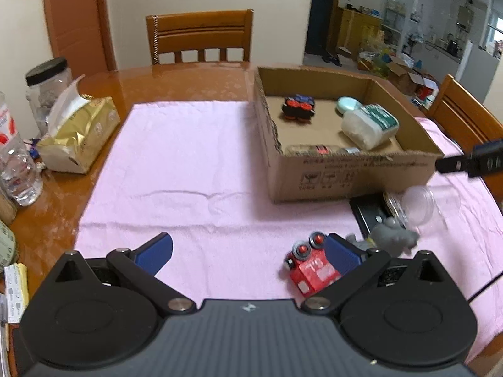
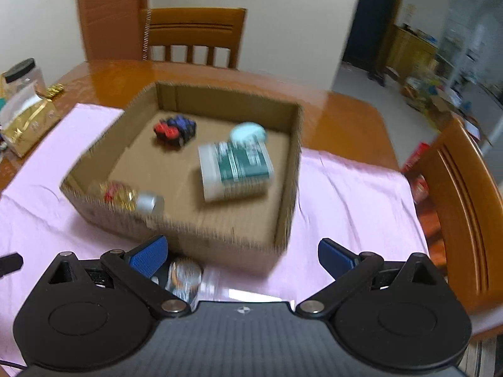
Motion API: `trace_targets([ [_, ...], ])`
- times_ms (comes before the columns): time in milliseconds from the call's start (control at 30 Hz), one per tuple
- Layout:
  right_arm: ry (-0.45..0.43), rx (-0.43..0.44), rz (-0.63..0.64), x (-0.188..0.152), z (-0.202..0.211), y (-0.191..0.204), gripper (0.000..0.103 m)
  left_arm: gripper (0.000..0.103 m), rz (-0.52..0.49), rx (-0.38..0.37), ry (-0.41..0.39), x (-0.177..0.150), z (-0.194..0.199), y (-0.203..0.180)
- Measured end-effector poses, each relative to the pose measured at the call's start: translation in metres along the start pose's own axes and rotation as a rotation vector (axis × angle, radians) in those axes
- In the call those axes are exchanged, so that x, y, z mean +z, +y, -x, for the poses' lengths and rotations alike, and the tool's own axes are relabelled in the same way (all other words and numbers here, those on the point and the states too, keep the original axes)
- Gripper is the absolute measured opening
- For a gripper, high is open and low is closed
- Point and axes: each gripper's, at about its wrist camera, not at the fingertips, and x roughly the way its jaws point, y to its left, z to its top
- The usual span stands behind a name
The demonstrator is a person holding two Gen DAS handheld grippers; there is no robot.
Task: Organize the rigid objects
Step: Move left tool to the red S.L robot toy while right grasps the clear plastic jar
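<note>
On the pink cloth (image 1: 188, 163) a red toy car (image 1: 309, 267) lies on its side, just inside the right finger (image 1: 342, 256) of my left gripper (image 1: 248, 254). That gripper is open wide, and its other finger is far from the car. A grey plush toy (image 1: 393, 237), a clear jar (image 1: 415, 204) and a flat black item (image 1: 367, 213) lie beyond the car. My right gripper (image 2: 242, 257) is open and empty before the near wall of the cardboard box (image 2: 188, 235), with the clear jar (image 2: 184, 278) below its left finger.
The cardboard box (image 1: 345, 169) holds a black and red toy (image 1: 298, 108), a mint round case (image 1: 347, 103), a white green-labelled tub (image 1: 369, 125) and a small bottle (image 1: 320, 149). At the table's left stand a gold tissue pack (image 1: 78, 135) and jars. Wooden chairs stand behind and to the right.
</note>
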Motion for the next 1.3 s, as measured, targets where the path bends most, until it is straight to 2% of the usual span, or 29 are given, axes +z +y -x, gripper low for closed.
trace_targets([
  [133,0.033,-0.038,-0.043,-0.027,-0.005,0.006,0.103,0.102,-0.026,-0.027,0.018,-0.007,-0.003,-0.002],
  [267,0.055,-0.074,-0.052,-0.037,-0.016,0.005,0.103,0.102,-0.03,-0.044,0.035,-0.011,-0.007,-0.007],
  [600,0.095,-0.037,-0.059,-0.038,-0.061,-0.009,0.103,0.102,0.026,-0.009,0.063,0.0,-0.015,-0.022],
  [700,0.108,-0.027,-0.064,-0.045,-0.066,-0.019,0.103,0.102,0.018,0.02,0.079,0.004,-0.024,-0.028],
  [1000,0.146,-0.021,-0.046,-0.059,-0.081,-0.03,0.103,0.102,0.036,0.021,0.127,0.019,-0.068,-0.038],
  [1167,0.17,0.016,-0.08,-0.058,-0.088,-0.037,0.103,0.102,0.044,0.036,0.161,0.015,-0.082,-0.034],
  [1300,0.172,0.029,-0.093,-0.058,-0.088,-0.039,0.103,0.102,0.039,0.045,0.194,0.006,-0.079,-0.025],
])
